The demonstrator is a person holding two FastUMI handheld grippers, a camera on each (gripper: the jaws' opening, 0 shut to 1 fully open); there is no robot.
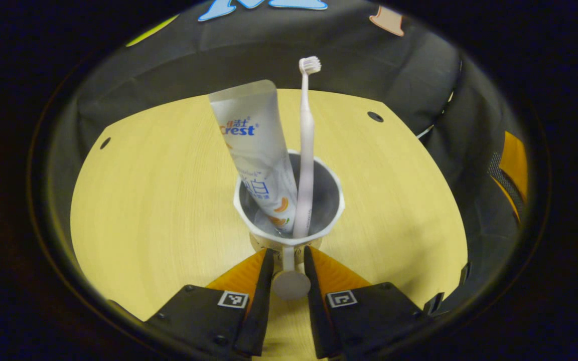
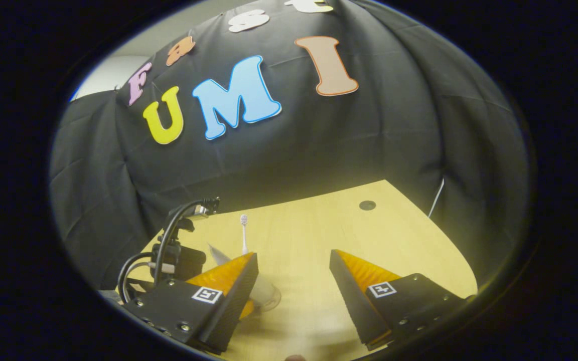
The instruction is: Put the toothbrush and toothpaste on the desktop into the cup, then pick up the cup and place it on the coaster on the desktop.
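Left gripper view: left gripper (image 1: 289, 260) clamped on the handle (image 1: 289, 278) of the cup (image 1: 289, 200) mid-desk (image 1: 158, 200), toothpaste (image 1: 256, 150) and toothbrush (image 1: 306, 145) standing inside | Right gripper view: right gripper (image 2: 294, 273) open, empty, near the desk's front edge | Advice: lift level so nothing tips out.

The toothpaste (image 1: 254, 150), standing tilted in the cup (image 1: 336, 200) near the middle of the tabletop (image 1: 168, 200), is the 1 thing with printed wording: a blue brand word across its upper half, small characters just above it, and larger pale characters lower down, partly hidden by the cup's rim. Each of the 2 fingers of the left tongs (image 1: 289, 260) and the right tongs (image 2: 294, 271) carries a square black-and-white coded tag, a pattern rather than letters or numbers.
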